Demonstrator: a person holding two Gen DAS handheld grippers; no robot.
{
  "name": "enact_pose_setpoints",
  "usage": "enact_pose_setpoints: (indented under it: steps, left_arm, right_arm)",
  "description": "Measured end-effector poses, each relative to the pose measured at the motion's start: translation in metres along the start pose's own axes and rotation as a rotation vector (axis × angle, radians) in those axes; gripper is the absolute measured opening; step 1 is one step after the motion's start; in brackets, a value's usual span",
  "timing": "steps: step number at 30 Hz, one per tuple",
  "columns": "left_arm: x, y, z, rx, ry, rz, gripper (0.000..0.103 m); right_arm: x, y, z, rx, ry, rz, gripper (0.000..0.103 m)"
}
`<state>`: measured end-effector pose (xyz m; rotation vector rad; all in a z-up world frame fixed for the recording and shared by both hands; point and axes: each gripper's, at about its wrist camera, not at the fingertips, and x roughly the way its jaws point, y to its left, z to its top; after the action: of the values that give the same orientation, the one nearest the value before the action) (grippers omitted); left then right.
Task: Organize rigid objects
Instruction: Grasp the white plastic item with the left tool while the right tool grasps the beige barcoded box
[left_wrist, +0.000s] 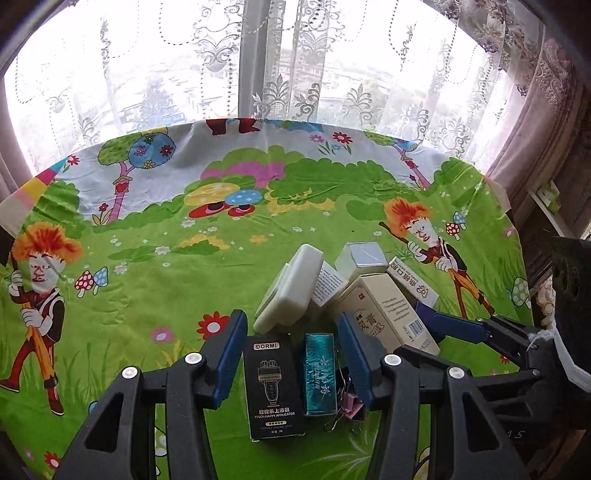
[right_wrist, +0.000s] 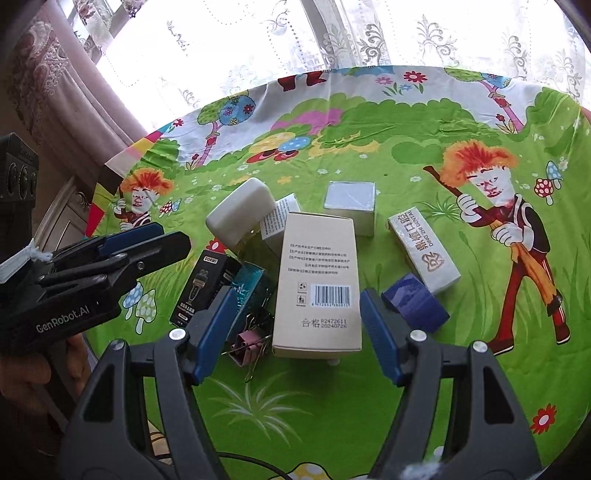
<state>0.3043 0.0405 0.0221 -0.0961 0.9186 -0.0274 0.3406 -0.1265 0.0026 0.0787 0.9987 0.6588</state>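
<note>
The right tool (right_wrist: 293, 326) is open; the tan box (right_wrist: 318, 280) lies between its fingers, long side pointing away.

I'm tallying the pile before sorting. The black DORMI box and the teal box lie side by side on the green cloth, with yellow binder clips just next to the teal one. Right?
Nearly. The binder clips are pink, not yellow; the right wrist view shows them clearly. The black DORMI box and the teal box do lie side by side on the green cloth.
</note>
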Motion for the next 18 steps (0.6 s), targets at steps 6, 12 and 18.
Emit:
enact_pose_setpoints:
  steps: [6, 12, 18]
  left_arm:
    - [0.031, -0.013, 0.01, 0.065, 0.044, -0.003, 0.053]
    - [0.042, -0.01, 0.013, 0.064, 0.043, 0.004, 0.038]
    - [0.043, -0.002, 0.016, 0.047, 0.025, 0.014, 0.028]
  right_arm:
    - [0.007, -0.001, 0.001, -0.019, -0.009, 0.0, 0.072]
    - [0.015, -0.001, -0.001, -0.041, -0.006, -0.014, 0.064]
    - [0.018, -0.003, -0.003, -0.054, -0.004, -0.021, 0.056]
